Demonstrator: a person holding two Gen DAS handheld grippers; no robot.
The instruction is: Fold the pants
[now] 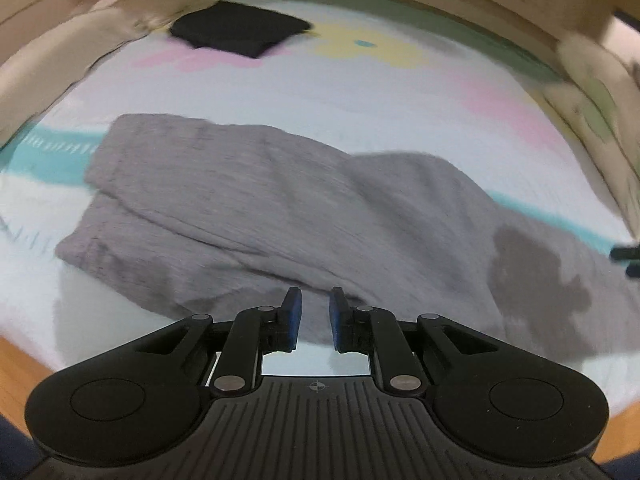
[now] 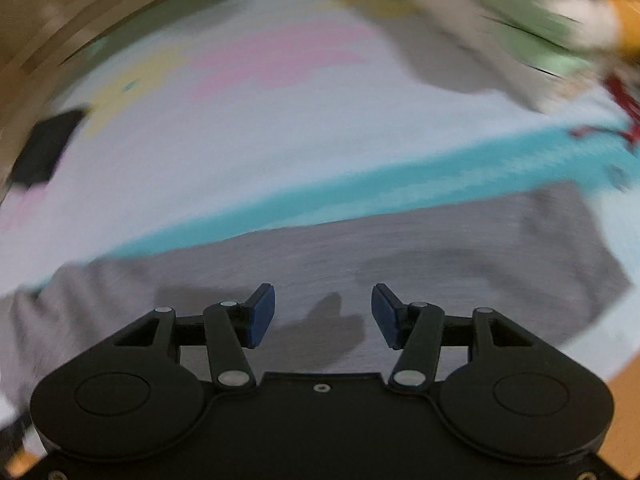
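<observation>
Grey pants (image 1: 280,208) are lying partly folded on the pastel sheet (image 1: 360,96) while my left gripper (image 1: 316,312) is hovering narrowly parted, empty, and my right gripper (image 2: 323,312) is hovering wide apart, empty.

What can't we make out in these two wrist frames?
- Gray pants: near edge hidden behind the left gripper in the left wrist view; motion blur hides the fold layers.
- Black folded item: type unreadable, blurred, far away.
- Green-white heap: smeared in the right wrist view, cut by the frame edge.
- Right gripper: contact with the pants unclear.
</observation>
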